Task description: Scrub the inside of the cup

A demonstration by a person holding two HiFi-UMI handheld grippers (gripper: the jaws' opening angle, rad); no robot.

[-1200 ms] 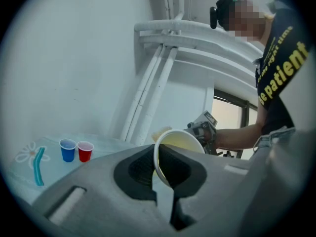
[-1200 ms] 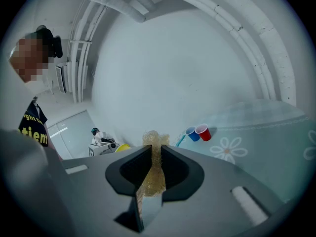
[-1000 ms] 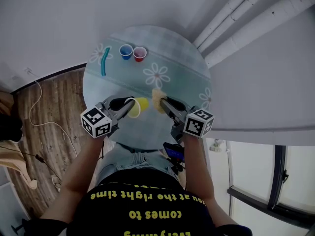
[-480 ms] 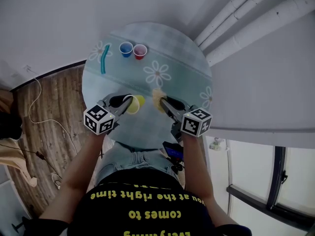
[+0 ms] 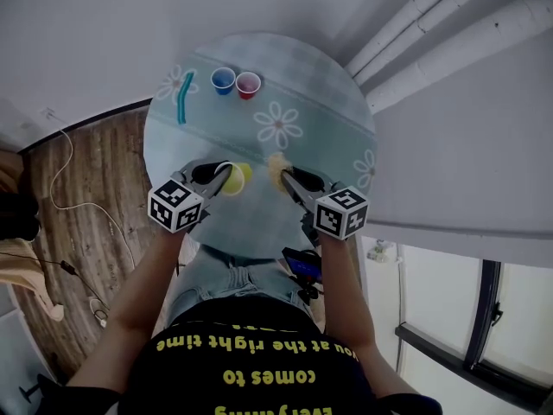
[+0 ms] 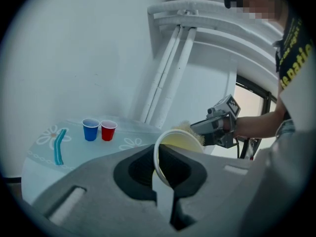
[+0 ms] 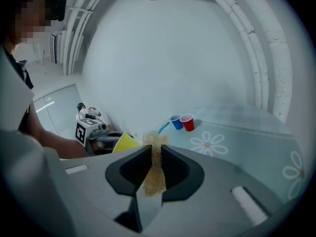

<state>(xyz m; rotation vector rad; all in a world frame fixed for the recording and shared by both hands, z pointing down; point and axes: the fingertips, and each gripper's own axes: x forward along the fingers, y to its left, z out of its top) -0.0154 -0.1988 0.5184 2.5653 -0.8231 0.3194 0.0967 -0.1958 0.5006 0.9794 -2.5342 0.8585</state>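
Observation:
My left gripper [image 5: 223,178] is shut on the rim of a yellow cup [image 5: 235,179], which lies tilted with its white-rimmed mouth [image 6: 170,152] toward the camera in the left gripper view. My right gripper [image 5: 283,176] is shut on a yellowish sponge [image 5: 276,168], squeezed thin between the jaws [image 7: 155,167]. Cup and sponge hang a little apart above the near part of the round table [image 5: 311,85]. From the right gripper view the cup [image 7: 125,142] shows at left, beside the sponge.
A blue cup [image 5: 223,80] and a red cup [image 5: 248,85] stand side by side at the table's far side. A teal brush-like stick [image 5: 182,102] lies at the far left. White pipes [image 5: 449,33] run along the wall at right. Cables [image 5: 78,214] cross the wooden floor.
Both grippers have sunk a little toward the table with cup and sponge still held. The cup now sits slightly higher in the head view, its mouth turned more.

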